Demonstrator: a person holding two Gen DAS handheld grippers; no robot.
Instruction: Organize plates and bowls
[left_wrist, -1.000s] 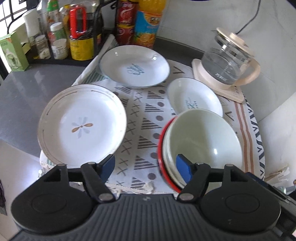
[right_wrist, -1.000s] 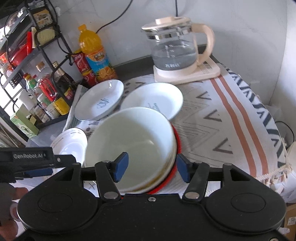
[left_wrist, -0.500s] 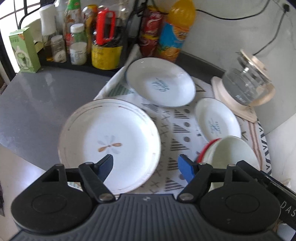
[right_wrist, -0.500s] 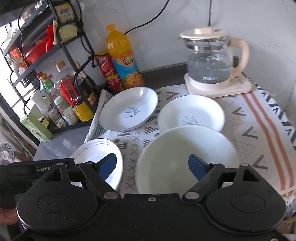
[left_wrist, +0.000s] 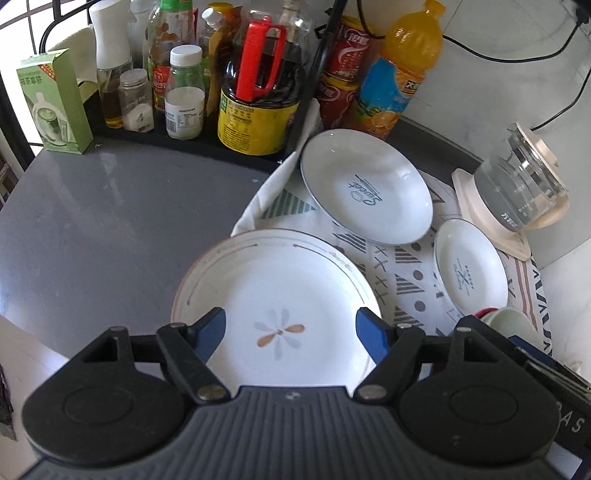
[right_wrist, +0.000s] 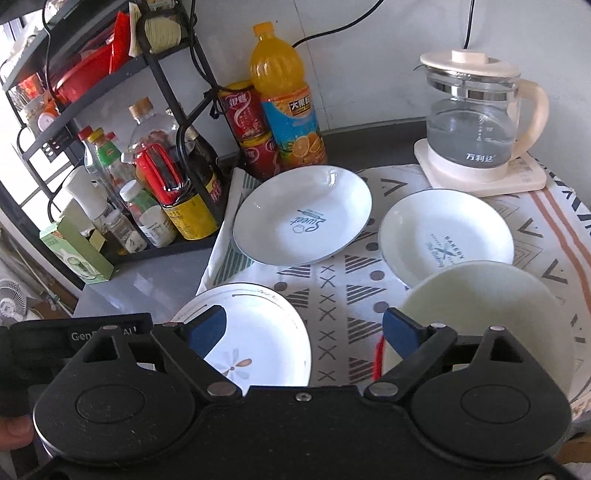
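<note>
plates and bowls sit on a patterned cloth (right_wrist: 332, 295) over my grey counter (left_wrist: 110, 221). my left gripper (left_wrist: 291, 330) hangs above the flower plate (left_wrist: 277, 295), blue pads spread apart with nothing pinched between them. my right gripper (right_wrist: 303, 330) is spread wide too; its jaws have just been opening, and nothing is between them, though its right pad stands just beside the stacked bowls (right_wrist: 491, 306). that stack shows a pale bowl on top and a red rim underneath, at the near right of the cloth. the script plate (right_wrist: 303, 225) lies at the far side near the orange bottle (right_wrist: 284, 107) and red cans (right_wrist: 251, 125). the bakery plate (right_wrist: 443, 236) lies between the script plate and the bowls, touching neither that i can see. the glass kettle (right_wrist: 476, 118) stands on its base in the far right corner. bottles fill the black rack (right_wrist: 162, 74) on the left.
</note>
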